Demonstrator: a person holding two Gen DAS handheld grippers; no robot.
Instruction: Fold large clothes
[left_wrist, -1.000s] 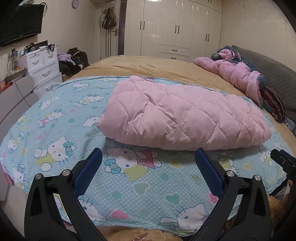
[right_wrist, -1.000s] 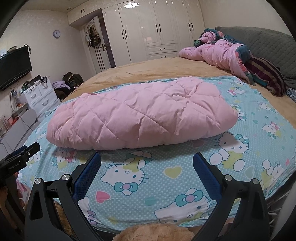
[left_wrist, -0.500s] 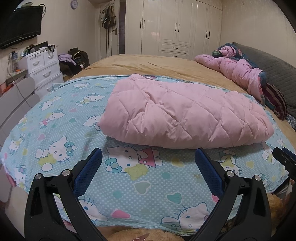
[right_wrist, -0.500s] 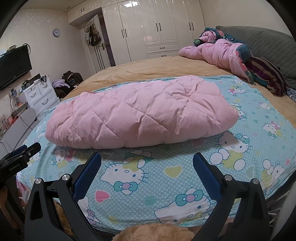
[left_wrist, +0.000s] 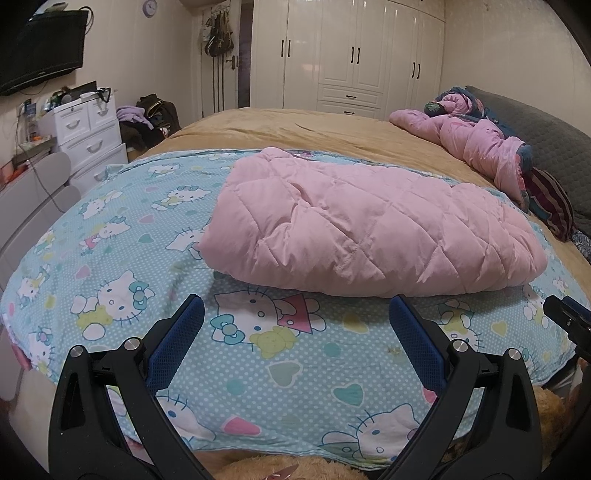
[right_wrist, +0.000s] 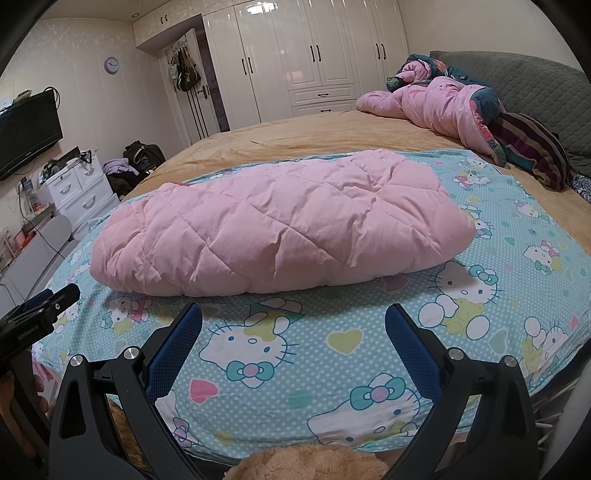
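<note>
Left gripper (left_wrist: 295, 314): blue fingers (left_wrist: 177, 343) spread wide apart, holding nothing. Right gripper (right_wrist: 293, 321): same, fingers (right_wrist: 412, 347) wide apart, nothing between them. Pink quilted coat (left_wrist: 365, 229) lies folded in a puffy bundle on the cartoon-cat sheet (left_wrist: 110, 258), just ahead of both sets of fingertips, not touching them. In the left view it sits ahead and slightly right; in the right view, ahead and slightly left. Far beyond the fingers: a second pink jacket (right_wrist: 428, 103) crumpled near the grey headboard (right_wrist: 535, 77).

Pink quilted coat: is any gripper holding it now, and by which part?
Nothing is held. Both the left gripper and right gripper have open jaws, short of the pink quilted coat.
</note>
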